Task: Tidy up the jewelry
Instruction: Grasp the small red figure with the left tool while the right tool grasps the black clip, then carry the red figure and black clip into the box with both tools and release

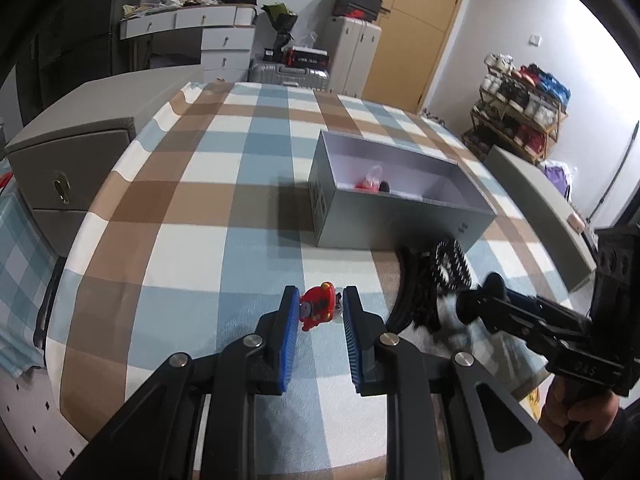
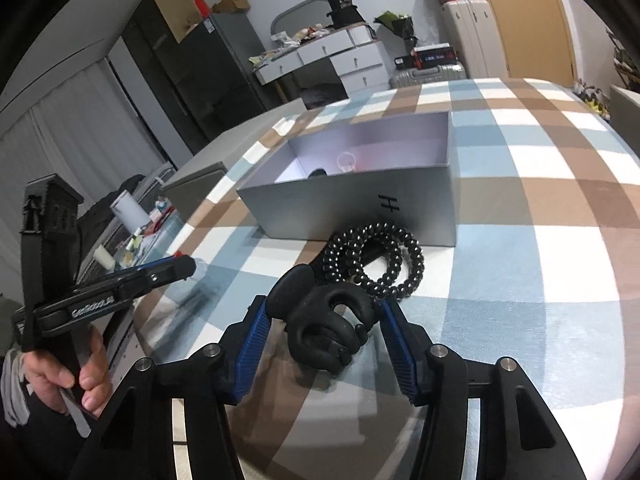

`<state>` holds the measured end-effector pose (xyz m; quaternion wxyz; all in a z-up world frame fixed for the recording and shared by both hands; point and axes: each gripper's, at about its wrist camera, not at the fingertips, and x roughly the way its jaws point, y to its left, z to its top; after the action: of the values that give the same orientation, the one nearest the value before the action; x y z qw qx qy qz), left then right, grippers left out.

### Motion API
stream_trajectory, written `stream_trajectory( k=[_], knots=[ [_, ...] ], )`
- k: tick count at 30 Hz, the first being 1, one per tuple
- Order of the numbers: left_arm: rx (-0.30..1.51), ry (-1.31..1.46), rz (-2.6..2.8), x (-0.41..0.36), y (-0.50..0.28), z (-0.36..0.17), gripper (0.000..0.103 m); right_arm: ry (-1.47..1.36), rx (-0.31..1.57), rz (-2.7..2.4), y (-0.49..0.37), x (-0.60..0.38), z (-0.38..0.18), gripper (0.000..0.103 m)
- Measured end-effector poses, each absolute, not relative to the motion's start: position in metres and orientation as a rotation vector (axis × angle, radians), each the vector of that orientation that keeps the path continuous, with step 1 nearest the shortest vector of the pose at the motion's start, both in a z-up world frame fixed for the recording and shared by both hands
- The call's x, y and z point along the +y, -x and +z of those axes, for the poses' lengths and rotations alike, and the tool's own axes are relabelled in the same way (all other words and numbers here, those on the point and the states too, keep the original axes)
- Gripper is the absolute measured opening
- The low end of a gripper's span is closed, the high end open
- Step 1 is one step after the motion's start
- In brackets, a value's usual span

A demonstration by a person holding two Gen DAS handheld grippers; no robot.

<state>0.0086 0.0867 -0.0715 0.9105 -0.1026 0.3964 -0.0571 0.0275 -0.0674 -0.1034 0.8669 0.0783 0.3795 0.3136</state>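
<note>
- Your right gripper has its blue pads on both sides of the black hair claw. The pads look like they touch it and are pinching it.
- The black hair claw sits on the checked cloth, just in front of the grey box.
- Squeeze it in the middle so it does not twist out. Lift straight up, then go over the grey box wall.
- The black coil ties lie between the hair claw and the grey box. Do not drag them along.
- Your left gripper pinches a little red charm, well to the left of the grey box.
- Inside the grey box you see something red and something dark. The wall hides most of them.
- The red charm is small, and you cannot tell what it is.
</note>
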Motion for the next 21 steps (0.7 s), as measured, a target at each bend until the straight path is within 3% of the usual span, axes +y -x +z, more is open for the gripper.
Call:
stream_trajectory(
  k=[21],
  knots=[
    [0.711, 0.156, -0.201, 0.050, -0.072, -0.022, 0.017, -0.182, 0.594, 0.716, -0.068, -0.086, -0.035, 0.055]
  ],
)
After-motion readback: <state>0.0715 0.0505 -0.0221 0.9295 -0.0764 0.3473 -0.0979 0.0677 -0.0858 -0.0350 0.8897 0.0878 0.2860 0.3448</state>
